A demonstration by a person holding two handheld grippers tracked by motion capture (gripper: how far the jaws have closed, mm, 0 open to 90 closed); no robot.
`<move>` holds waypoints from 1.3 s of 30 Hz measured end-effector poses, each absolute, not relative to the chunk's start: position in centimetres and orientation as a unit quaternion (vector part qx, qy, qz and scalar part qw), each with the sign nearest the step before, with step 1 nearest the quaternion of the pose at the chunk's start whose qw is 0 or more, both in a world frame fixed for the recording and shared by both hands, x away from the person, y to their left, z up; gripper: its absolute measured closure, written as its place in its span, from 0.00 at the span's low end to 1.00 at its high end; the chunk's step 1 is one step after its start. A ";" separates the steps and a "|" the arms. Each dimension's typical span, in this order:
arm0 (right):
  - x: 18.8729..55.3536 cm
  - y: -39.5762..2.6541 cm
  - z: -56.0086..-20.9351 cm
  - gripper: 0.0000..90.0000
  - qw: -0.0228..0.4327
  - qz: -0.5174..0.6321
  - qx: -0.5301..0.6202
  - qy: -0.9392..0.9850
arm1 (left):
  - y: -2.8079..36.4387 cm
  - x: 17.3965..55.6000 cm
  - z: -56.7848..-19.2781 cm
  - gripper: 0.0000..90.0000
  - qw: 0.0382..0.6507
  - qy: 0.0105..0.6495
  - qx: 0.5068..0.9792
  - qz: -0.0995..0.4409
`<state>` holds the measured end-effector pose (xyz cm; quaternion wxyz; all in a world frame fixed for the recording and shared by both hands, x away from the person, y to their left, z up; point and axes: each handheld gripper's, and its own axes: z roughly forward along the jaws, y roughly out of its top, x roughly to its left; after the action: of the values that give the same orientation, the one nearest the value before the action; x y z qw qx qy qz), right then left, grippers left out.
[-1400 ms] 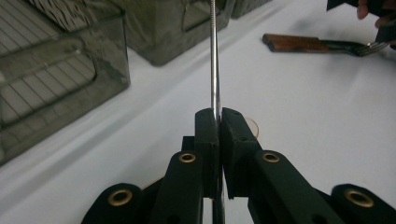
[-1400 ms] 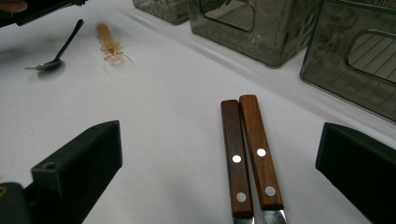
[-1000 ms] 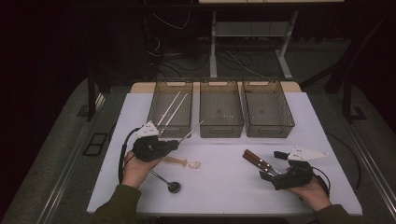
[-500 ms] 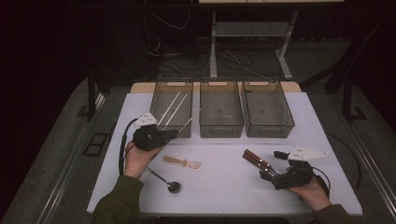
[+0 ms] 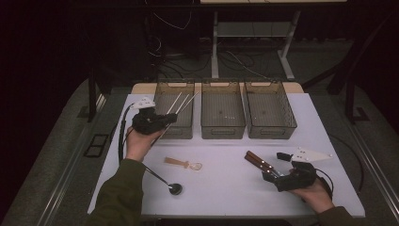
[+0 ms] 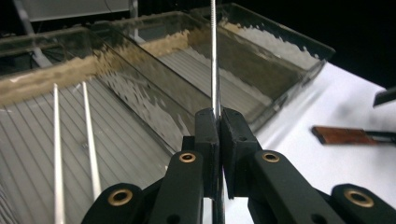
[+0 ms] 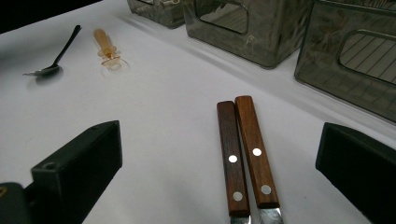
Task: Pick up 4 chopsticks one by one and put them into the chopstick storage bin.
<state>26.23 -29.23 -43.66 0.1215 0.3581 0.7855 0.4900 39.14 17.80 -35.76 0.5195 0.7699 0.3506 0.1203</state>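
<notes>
White tabletop [image 5: 226, 183] carries three smoked clear plastic bins; the left bin [image 5: 174, 123] is the landmark. Left tool [image 5: 162, 123], clamped on a thin metal chopstick [image 6: 214, 56], hovers at that bin's near-left edge, the chopstick's long axis slanting over the bin where two like sticks [image 6: 72, 135] lie. Right tool [image 5: 277, 175], jaws wide and empty, rests well right of the bin.

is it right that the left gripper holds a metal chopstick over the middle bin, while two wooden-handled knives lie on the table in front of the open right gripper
Not quite: the left gripper holds the metal chopstick over the left bin, not the middle one, as the high view shows. The rest stands: two wooden-handled knives lie on the table before the open right gripper.
</notes>
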 end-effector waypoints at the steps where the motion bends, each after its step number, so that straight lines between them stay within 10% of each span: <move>1: 26.2 -29.2 -43.7 0.01 0.122 0.490 0.357 0.786 | 17.8 39.5 -35.6 0.95 0.519 0.351 0.770 0.121; 39: 25.9 -29.3 -43.5 0.01 0.118 0.497 0.356 0.782 | 17.1 48.6 -37.6 0.94 0.470 0.454 0.739 0.160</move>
<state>25.89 -29.27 -43.47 0.1183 0.3562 0.7823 0.4971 48.64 17.14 -37.64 0.4700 0.7395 0.4544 0.1605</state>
